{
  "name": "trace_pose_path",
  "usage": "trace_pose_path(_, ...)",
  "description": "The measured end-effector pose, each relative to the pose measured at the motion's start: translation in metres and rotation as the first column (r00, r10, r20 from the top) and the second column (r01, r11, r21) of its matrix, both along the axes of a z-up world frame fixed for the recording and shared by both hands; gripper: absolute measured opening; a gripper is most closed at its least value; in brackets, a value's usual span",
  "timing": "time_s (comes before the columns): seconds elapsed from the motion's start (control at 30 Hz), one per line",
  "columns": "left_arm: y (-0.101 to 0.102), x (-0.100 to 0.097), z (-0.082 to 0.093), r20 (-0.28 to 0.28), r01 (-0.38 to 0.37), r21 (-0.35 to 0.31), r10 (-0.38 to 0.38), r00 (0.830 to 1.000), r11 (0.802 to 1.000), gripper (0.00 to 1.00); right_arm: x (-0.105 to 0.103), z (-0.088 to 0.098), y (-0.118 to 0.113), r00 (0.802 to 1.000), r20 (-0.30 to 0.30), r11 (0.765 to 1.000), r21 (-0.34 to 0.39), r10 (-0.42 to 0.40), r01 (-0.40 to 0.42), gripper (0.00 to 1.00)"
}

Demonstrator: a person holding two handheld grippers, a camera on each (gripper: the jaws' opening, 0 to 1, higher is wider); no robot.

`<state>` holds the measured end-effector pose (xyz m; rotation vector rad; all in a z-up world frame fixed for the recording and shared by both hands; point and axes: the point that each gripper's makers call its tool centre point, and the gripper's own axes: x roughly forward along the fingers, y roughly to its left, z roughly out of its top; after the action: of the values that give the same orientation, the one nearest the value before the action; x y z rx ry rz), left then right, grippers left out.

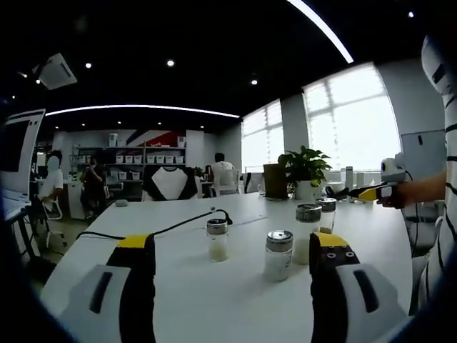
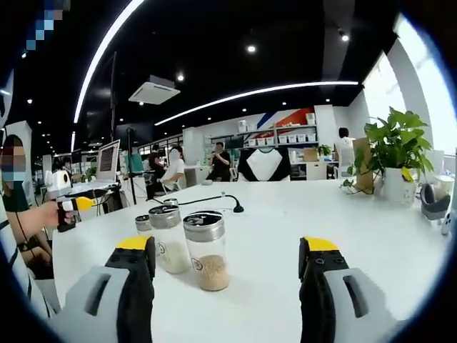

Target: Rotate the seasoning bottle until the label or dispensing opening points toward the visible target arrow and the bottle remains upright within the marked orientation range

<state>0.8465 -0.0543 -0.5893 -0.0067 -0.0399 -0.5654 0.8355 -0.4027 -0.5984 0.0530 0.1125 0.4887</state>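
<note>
Both sets of jaws released, spread wide, nothing between them. Left gripper (image 1: pixel 232 268) held back from four jars on the white table (image 1: pixel 235 314): nearest seasoning bottle (image 1: pixel 278 254) ahead between the jaws, closer to the right jaw; a second jar (image 1: pixel 217 239) ahead near mid-gap. Right gripper (image 2: pixel 228 268) closer in: seasoning bottle (image 2: pixel 206 250) just ahead, toward the left jaw, with another jar (image 2: pixel 168 239) just beside it. No target arrow discernible. Likely glass with a metal shaker cap: rigid, smooth, slippery, lightly filled, easily tipped. Best gripped across the body below the cap, firmly, kept vertical while turning.
</note>
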Motion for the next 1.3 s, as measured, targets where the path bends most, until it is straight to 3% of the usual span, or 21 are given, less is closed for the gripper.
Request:
trace_pose_path(0.5, -0.006, 0.019, -0.005, -0.012, 0.017, 0.010, -0.017, 1.000, 1.000, 0.89, 0.000, -0.003, 0.000, 1.000, 0.001, 1.000, -0.008, 0.016, -0.016, 0.83)
trace_pose_path(0.67, -0.009, 0.024, -0.006, -0.011, 0.026, -0.002, -0.026, 1.000, 1.000, 0.92, 0.003, -0.003, -0.001, 1.000, -0.002, 1.000, -0.012, 0.006, -0.006, 0.88)
trace_pose_path(0.87, -0.017, 0.032, -0.010, -0.023, 0.047, 0.035, -0.046, 0.999, 0.998, 0.93, 0.003, -0.008, 0.005, 1.000, -0.011, 0.999, -0.039, 0.028, -0.028, 0.92)
trace_pose_path(1.1, -0.021, 0.056, -0.008, -0.042, 0.029, 0.015, -0.029, 0.999, 0.999, 0.89, 0.002, -0.009, 0.004, 1.000, -0.006, 0.998, -0.054, 0.027, -0.027, 0.92)
trace_pose_path(1.17, -0.023, 0.061, -0.006, -0.049, 0.037, -0.032, -0.038, 0.998, 0.999, 0.89, 0.002, -0.008, 0.003, 1.000, -0.002, 0.998, -0.056, 0.024, -0.024, 0.94)
trace_pose_path(1.3, -0.026, 0.072, -0.003, -0.046, 0.039, -0.043, -0.041, 0.998, 0.998, 0.89, 0.002, -0.007, 0.001, 1.000, 0.013, 0.997, -0.075, 0.017, -0.016, 0.99)
